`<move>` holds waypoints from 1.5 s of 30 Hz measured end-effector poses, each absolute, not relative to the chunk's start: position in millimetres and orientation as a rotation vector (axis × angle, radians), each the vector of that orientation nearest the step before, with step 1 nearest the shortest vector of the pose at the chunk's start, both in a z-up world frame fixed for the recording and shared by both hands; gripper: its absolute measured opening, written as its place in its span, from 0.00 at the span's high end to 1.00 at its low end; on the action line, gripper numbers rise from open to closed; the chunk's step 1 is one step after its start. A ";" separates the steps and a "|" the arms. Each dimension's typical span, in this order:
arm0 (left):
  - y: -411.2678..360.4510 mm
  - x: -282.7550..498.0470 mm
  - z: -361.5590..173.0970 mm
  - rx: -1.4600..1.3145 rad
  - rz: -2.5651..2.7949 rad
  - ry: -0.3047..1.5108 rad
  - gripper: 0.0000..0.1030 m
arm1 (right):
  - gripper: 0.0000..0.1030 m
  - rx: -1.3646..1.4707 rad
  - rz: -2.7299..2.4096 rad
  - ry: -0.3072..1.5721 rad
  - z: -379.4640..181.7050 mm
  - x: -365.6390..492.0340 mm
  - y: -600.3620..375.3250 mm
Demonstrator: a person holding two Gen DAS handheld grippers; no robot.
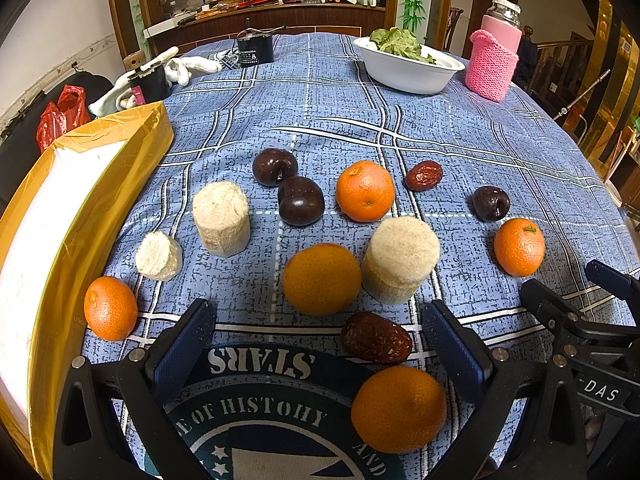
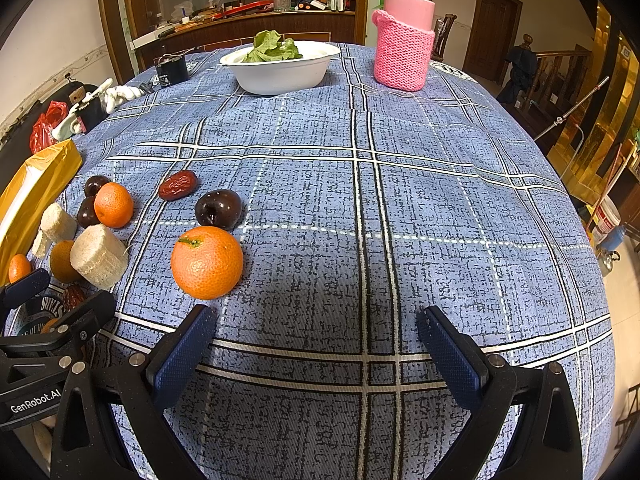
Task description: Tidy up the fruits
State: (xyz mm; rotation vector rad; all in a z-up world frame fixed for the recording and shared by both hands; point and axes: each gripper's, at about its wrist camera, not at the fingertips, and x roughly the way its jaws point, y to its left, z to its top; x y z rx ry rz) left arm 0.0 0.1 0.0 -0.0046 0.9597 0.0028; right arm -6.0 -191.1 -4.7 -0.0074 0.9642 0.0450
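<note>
Fruit lies scattered on the blue checked tablecloth (image 1: 460,128). In the left wrist view I see several oranges, among them one in the middle (image 1: 322,279) and one close by (image 1: 398,409), dark plums (image 1: 301,201), red dates (image 1: 376,338) and pale cut cylinders (image 1: 400,258). My left gripper (image 1: 320,344) is open and empty, with a date and an orange between its fingers' span. My right gripper (image 2: 316,344) is open and empty over bare cloth. An orange (image 2: 207,262) and a plum (image 2: 218,208) lie just left ahead of it.
A yellow-rimmed box (image 1: 100,184) stands at the left edge. At the back are a white bowl with greens (image 1: 408,66), a pink knitted bottle (image 1: 494,60), a black device (image 1: 255,49) and white gloves (image 1: 176,70). The right gripper's body (image 1: 592,320) shows at right.
</note>
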 end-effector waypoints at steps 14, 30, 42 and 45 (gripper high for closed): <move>0.3 0.2 0.1 -0.007 0.007 0.962 0.00 | 0.00 -0.007 0.045 0.964 -4.9 -5.6 -190.8; 42.1 -79.8 106.7 -0.015 -0.087 0.644 0.40 | 0.00 -0.009 0.043 0.963 -4.8 -5.1 -191.5; 140.3 -122.1 92.3 -0.187 -0.050 0.757 0.26 | 0.39 0.140 0.132 1.053 27.1 -21.5 -189.4; 141.7 -119.8 82.9 -0.234 -0.127 0.779 0.26 | 0.39 0.094 0.252 0.956 43.4 -61.7 -158.3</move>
